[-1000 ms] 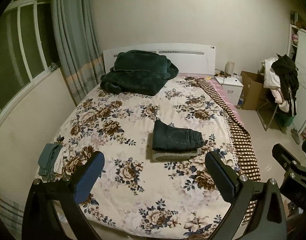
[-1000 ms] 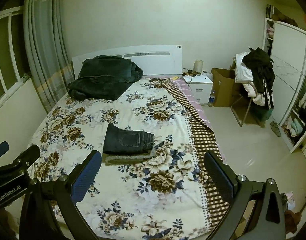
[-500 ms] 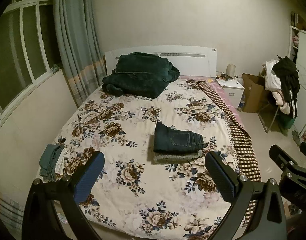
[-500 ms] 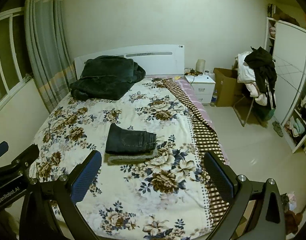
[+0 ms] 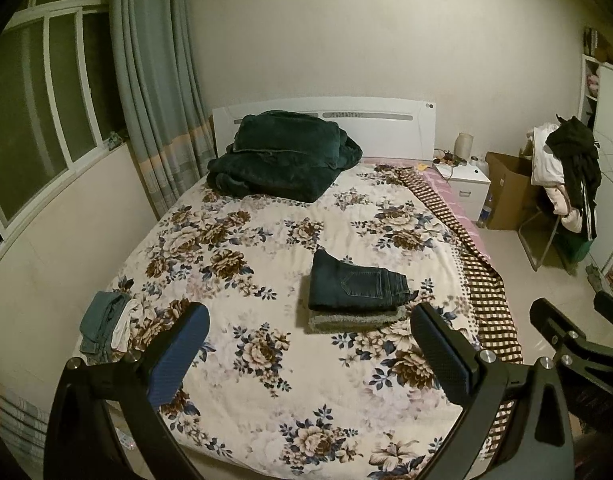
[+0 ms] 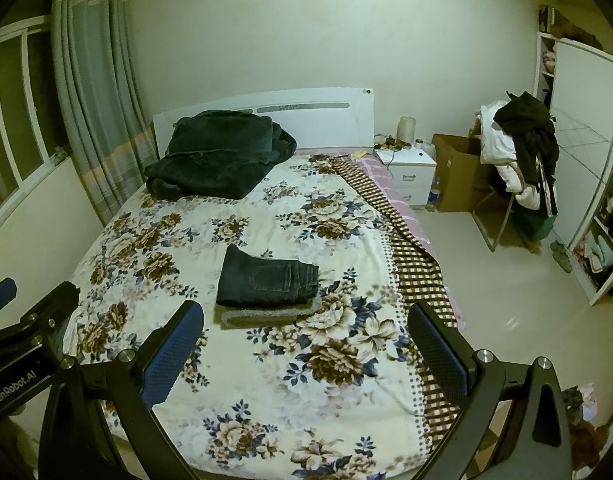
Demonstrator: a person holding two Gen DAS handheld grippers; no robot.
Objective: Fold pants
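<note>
Dark blue jeans [image 5: 352, 286] [image 6: 266, 282] lie folded into a compact rectangle on the floral bed cover [image 5: 266, 240] [image 6: 338, 264], stacked on a folded grey garment [image 5: 354, 320] [image 6: 266, 315]. My left gripper [image 5: 308, 346] is open, held back above the foot of the bed, well short of the stack, with nothing between its fingers. My right gripper [image 6: 304, 344] is also open and empty, at a similar distance. Part of the right gripper [image 5: 566, 332] shows at the right edge of the left wrist view.
A dark green blanket [image 5: 282, 158] [image 6: 218, 152] is heaped by the headboard. A small pile of teal and white clothes [image 5: 106, 326] lies at the bed's left edge. To the right stand a nightstand [image 6: 410, 168], cardboard box [image 6: 454, 172] and a clothes-laden chair [image 6: 518, 160].
Both grippers have drifted slightly back and upward from the bed, so the folded stack sits a little lower in view. Both stayed open; the pants have not moved.
</note>
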